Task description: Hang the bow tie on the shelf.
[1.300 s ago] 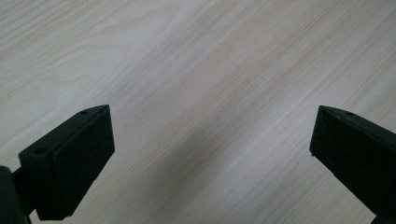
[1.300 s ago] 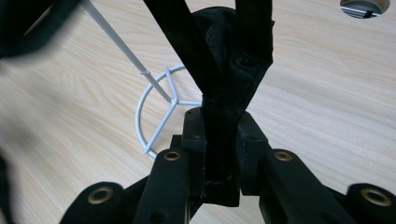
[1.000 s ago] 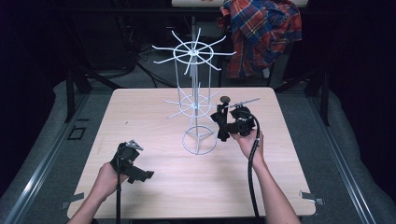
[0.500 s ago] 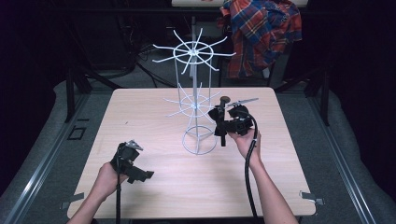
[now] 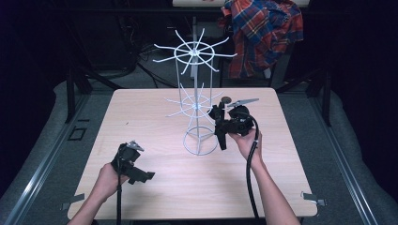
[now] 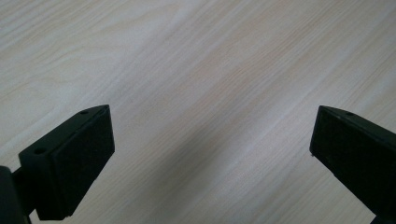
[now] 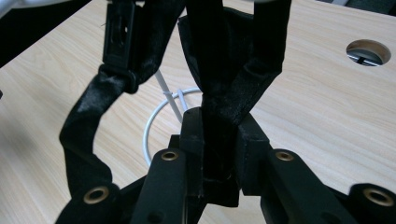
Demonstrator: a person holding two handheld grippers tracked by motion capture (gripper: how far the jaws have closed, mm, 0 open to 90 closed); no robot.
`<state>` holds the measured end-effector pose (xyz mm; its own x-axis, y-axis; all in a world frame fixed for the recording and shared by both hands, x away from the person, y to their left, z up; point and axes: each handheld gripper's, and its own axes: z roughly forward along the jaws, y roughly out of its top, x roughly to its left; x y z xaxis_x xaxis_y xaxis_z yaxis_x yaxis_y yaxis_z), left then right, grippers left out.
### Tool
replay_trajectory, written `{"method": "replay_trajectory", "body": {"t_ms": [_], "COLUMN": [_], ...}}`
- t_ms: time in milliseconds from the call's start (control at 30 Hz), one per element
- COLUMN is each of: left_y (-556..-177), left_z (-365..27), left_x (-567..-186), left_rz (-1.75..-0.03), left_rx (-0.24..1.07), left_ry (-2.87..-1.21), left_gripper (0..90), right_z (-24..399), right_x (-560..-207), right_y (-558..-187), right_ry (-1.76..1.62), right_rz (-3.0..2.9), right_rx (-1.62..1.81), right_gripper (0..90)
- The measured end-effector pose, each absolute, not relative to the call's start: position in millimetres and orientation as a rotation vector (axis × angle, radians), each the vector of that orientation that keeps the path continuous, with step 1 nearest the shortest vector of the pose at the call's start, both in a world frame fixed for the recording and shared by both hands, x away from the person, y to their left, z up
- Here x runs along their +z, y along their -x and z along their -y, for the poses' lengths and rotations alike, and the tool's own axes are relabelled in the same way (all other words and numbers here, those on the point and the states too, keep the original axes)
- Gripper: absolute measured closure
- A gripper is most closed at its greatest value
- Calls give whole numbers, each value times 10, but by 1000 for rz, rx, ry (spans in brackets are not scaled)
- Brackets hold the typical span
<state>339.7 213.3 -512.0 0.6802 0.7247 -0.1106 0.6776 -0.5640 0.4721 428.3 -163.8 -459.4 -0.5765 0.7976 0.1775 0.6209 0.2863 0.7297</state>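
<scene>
The left gripper (image 5: 141,176) rests on the table (image 5: 155,122) with its jaws wide and bare, well apart from the white wire rack (image 5: 197,101), beside whose base ring the right gripper (image 7: 219,135) is clamped on a black strap (image 7: 219,70).

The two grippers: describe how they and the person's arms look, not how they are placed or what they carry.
Both the left gripper and the right gripper are black, angular tools with flat, blocky black jaws. The right gripper view shows brass-coloured rivets on the linkage arms. Each bears a grey three-cornered plate on top and trails a thick black cable along the forearm. The forearms are bare, with no sleeves in sight.
</scene>
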Motion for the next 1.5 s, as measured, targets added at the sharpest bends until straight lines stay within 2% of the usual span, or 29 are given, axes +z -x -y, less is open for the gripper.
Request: {"method": "replay_trajectory", "body": {"t_ms": [667,867,1167,1500], "left_y": [-3398,-3398,-3397,-3395], "left_z": [-2130,-2131,-2127,-2127], "left_x": [-5118,-5119,-5117,-5115], "left_rz": [-1082,-1081,-1080,-1079], "left_rx": [134,133,133,135], "left_ry": [-2415,-2414,-2415,-2413], "left_gripper": [0,0,1,0], "right_z": [1698,1703,1763,1845], "right_x": [-4566,-4553,-4506,-4394], "right_y": [-4240,-4231,-4197,-4101], "right_ry": [-1266,-1277,-1271,-1278], "right_rz": [-2309,-2308,-2324,-2381], "right_rx": [1208,1197,1175,1084], "right_gripper": [702,617,552,384]}}
